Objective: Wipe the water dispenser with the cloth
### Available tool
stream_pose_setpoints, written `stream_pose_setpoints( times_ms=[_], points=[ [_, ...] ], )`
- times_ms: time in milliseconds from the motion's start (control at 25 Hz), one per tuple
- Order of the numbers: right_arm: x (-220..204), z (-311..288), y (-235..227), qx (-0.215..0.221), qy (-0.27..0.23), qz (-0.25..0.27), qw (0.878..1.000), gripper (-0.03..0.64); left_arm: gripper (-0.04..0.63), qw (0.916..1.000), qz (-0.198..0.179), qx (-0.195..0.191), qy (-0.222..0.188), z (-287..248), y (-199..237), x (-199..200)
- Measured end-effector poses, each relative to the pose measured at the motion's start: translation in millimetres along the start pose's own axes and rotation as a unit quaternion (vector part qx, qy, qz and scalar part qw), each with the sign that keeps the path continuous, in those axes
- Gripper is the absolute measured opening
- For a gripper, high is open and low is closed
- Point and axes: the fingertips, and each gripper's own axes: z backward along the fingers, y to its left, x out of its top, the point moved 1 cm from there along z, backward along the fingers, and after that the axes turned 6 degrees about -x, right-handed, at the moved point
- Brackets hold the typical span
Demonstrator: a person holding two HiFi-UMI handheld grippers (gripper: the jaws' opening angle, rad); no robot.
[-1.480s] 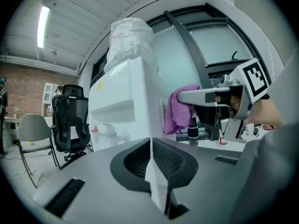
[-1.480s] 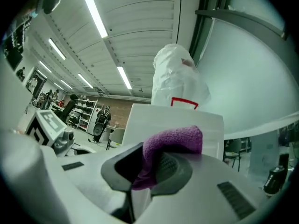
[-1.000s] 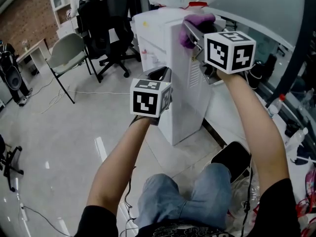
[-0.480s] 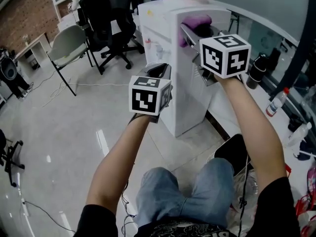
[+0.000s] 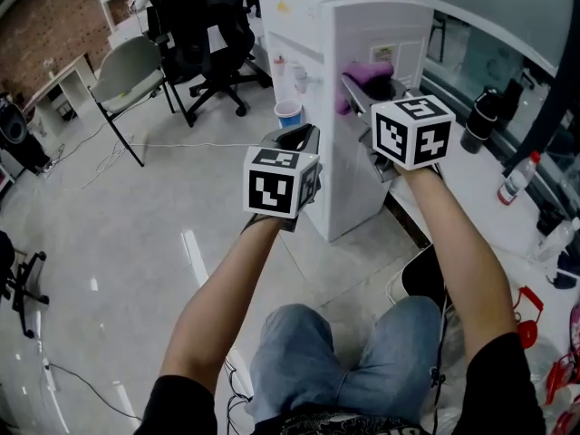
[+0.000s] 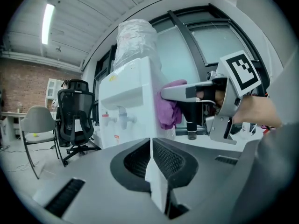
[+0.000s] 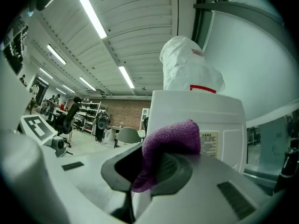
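Currently the right hand-held gripper (image 5: 358, 87) has its jaws clamped on the purple cloth (image 7: 170, 141). A fold of cloth bulges past the jaw tips, so fabric rather than plastic meets the surface. The cloth sits against the upper side panel of the white water dispenser (image 5: 362, 25), beside a printed label, and appears to touch it. The left hand-held gripper (image 6: 150, 148) has its jaws together with nothing between them. It is held low, near the dispenser's front corner and apart from it, probably to stay out of the wiping path. Judged from this position, the side panel is the surface being wiped.
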Motion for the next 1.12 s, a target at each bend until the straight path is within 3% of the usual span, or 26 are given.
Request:
stream_pose_setpoints(
  times_ms=[720, 1120],
  points=[
    [-133.5, 10.1, -8.8, -0.008, 0.064, -0.047, 0.997, 0.046, 0.036, 0.9990, 0.014, -0.019, 0.037, -27.8, -21.1, -74.0],
    [-230.5, 19.3, 2.8, 0.002, 0.113, -0.067, 0.991, 0.046, 0.036, 0.9980, 0.014, -0.018, 0.059, -37.2, -32.3, -121.1]
  ],
)
